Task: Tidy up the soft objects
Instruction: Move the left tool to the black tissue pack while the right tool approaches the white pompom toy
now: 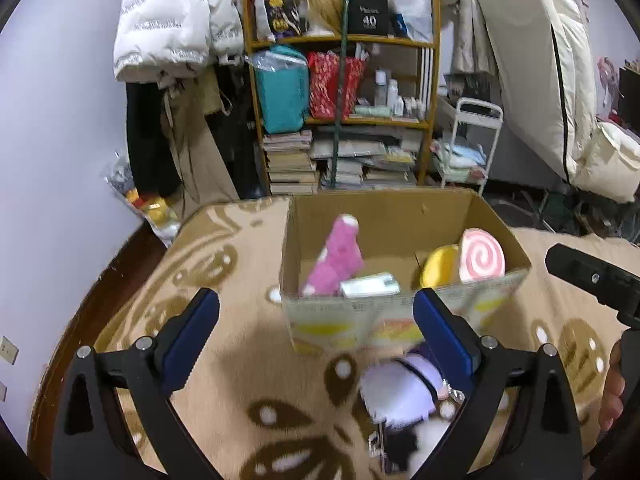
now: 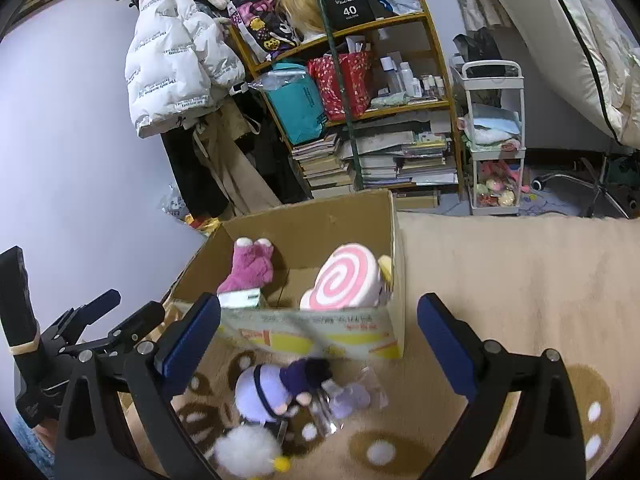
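A cardboard box stands on a beige patterned rug. Inside it are a pink plush, a pink-and-white swirl cushion, a yellow plush and a small white-green pack. In front of the box on the rug lie a lavender plush doll, a wrapped pale-purple toy and a white fluffy plush. My left gripper is open above the rug, with nothing between its fingers. My right gripper is open too, over the doll.
A wooden shelf crammed with bags, bottles and stacked books stands behind the box. A white puffer jacket hangs on the wall. A white trolley and a folded mattress are at right.
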Motion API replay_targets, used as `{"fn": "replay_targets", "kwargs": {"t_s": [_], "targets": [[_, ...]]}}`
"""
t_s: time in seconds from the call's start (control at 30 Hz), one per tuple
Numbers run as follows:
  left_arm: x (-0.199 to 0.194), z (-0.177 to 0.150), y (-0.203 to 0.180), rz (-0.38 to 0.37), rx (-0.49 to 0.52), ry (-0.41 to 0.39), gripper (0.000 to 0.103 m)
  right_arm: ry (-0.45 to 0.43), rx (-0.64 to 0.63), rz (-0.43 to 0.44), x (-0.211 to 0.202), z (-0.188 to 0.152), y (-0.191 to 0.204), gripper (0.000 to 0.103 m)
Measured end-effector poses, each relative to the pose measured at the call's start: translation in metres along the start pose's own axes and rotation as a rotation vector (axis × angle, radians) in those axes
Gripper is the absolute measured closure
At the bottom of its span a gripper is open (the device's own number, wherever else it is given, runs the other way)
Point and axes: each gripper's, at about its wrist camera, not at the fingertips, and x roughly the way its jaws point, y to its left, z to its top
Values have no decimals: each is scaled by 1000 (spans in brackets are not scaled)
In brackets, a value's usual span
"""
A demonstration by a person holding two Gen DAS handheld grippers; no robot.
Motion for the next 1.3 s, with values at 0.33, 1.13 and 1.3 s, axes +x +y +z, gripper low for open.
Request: {"fn": "replay_targets", "kwargs": {"t_s": [0.33, 1.13, 1.3], "targets": [[-18, -19, 8, -35, -27, 100, 6, 67, -70, -34, -18, -27, 21, 0], [13, -60, 26, -25, -104, 347, 6, 282, -313, -75, 17, -89, 72, 0], [30, -66, 28, -36, -133, 411, 6, 346, -323, -73, 37, -98, 73, 0]]}}
